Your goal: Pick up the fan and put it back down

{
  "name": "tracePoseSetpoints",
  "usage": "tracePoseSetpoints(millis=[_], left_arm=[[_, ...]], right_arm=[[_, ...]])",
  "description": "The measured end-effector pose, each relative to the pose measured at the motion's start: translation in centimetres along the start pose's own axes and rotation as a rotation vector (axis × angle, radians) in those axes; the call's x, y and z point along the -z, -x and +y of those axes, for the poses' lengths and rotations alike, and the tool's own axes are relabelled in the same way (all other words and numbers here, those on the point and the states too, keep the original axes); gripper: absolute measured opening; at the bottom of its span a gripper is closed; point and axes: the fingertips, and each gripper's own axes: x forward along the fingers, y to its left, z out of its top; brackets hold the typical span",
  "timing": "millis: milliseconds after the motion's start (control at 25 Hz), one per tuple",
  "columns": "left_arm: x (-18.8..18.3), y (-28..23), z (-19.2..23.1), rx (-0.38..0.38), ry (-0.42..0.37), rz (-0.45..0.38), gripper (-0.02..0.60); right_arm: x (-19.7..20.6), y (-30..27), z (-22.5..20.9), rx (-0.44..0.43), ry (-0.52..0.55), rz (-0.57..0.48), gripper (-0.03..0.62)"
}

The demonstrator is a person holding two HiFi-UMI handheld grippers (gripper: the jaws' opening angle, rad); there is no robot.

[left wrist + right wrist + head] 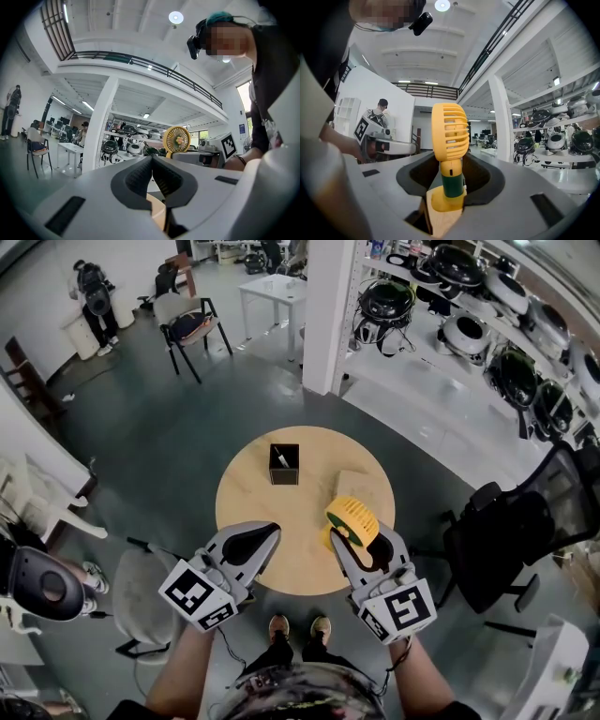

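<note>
A small yellow fan point(352, 518) with a green band on its stem stands upright over the front right part of the round wooden table point(253, 512). My right gripper point(352, 542) is shut on the fan's stem point(451, 180), pads on either side of the green band. The fan's base point(446, 199) is at the wooden surface; whether it rests on it I cannot tell. My left gripper point(273, 530) hangs at the table's front left, shut with nothing in it point(151, 161). In the left gripper view the fan point(176, 138) shows to the right.
A black open box point(284, 463) with a white object inside stands mid-table, and a tan flat block point(356, 483) lies behind the fan. A black office chair point(502, 540) is right of the table, a pale chair point(141, 589) at front left. A white pillar point(329, 315) and shelves stand beyond.
</note>
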Motion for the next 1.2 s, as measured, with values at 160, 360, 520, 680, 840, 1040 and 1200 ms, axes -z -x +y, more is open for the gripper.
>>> tracePoseSetpoints(millis=[160, 360, 520, 680, 840, 1040, 1200], left_arm=[[0.2, 0.0, 0.1, -0.002, 0.001, -0.003, 0.018], [0.3, 0.1, 0.1, -0.002, 0.004, -0.004, 0.018], [0.5, 0.0, 0.0, -0.004, 0.006, -0.005, 0.018], [0.4, 0.0, 0.0, -0.005, 0.008, -0.006, 0.018], [0.5, 0.0, -0.1, -0.005, 0.009, -0.005, 0.018], [1.2, 0.2, -0.1, -0.010, 0.013, -0.010, 0.018], [1.9, -0.1, -0.1, 0.016, -0.004, -0.009, 0.018]], right_arm=[[0.3, 0.0, 0.1, -0.003, 0.000, 0.002, 0.160], [0.5, -0.1, 0.3, -0.006, -0.007, 0.004, 0.159], [0.8, 0.0, 0.2, -0.008, -0.011, 0.004, 0.159], [0.7, 0.0, 0.2, -0.008, -0.016, 0.004, 0.158], [0.8, -0.1, 0.2, -0.013, -0.024, 0.001, 0.159], [1.5, -0.1, 0.3, -0.019, -0.022, 0.004, 0.158], [2.6, -0.7, -0.1, -0.022, -0.030, 0.012, 0.158]])
